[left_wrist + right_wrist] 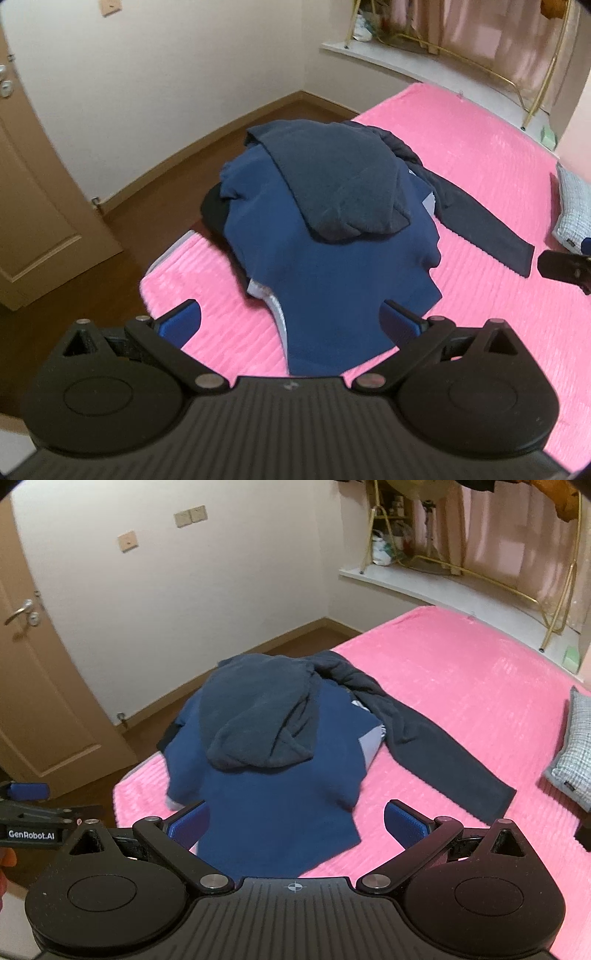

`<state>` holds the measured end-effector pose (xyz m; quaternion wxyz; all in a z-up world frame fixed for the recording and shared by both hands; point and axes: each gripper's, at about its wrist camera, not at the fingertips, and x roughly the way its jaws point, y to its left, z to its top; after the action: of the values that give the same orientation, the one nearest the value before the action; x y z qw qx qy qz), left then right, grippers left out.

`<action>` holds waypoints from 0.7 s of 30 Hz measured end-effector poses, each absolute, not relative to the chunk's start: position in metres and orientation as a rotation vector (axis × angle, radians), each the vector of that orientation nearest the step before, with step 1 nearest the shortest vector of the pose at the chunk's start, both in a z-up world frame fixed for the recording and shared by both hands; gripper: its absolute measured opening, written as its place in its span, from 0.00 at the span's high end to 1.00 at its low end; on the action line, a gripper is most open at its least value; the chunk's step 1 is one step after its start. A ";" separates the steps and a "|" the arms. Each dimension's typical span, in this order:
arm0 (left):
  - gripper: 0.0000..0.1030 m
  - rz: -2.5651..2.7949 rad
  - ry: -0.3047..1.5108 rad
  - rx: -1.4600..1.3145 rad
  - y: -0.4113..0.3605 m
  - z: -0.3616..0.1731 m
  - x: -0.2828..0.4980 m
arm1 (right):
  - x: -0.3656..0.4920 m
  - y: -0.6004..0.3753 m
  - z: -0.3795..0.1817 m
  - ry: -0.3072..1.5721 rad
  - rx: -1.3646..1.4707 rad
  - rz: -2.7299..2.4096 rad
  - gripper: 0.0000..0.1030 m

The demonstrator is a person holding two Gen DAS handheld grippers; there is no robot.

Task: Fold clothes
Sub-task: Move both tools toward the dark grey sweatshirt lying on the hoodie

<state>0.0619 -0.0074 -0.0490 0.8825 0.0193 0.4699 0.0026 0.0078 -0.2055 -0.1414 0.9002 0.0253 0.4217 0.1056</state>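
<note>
pile: clothes heap [332,229] mid-frame on pink bed [461,155], axis running up-frame | my left gripper [291,321] spread wide, empty, straddling blue top's [332,295] hem, nearer | my right gripper [295,823] likewise agape

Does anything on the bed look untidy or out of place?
Yes. The clothes lie in a heap at the corner of the pink bed: a dark grey garment sits crumpled on the blue one, and one dark sleeve trails out sideways.
</note>
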 end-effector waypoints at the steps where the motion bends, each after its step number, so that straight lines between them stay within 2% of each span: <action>1: 0.02 -0.016 0.984 0.045 -0.005 -0.053 0.073 | 0.013 -0.204 -0.143 0.875 0.050 0.205 0.00; 13: 0.02 -0.157 1.016 0.192 0.042 -0.083 0.204 | 0.127 -0.133 -0.172 0.949 -0.024 0.153 0.00; 21: 0.02 -0.153 1.025 0.236 0.071 -0.098 0.240 | 0.182 -0.093 -0.204 0.980 -0.085 0.203 0.00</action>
<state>0.2397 0.0708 -0.0983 0.8621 0.1123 0.4887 -0.0729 0.1816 -0.0928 -0.2043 0.8765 -0.0405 0.4698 0.0974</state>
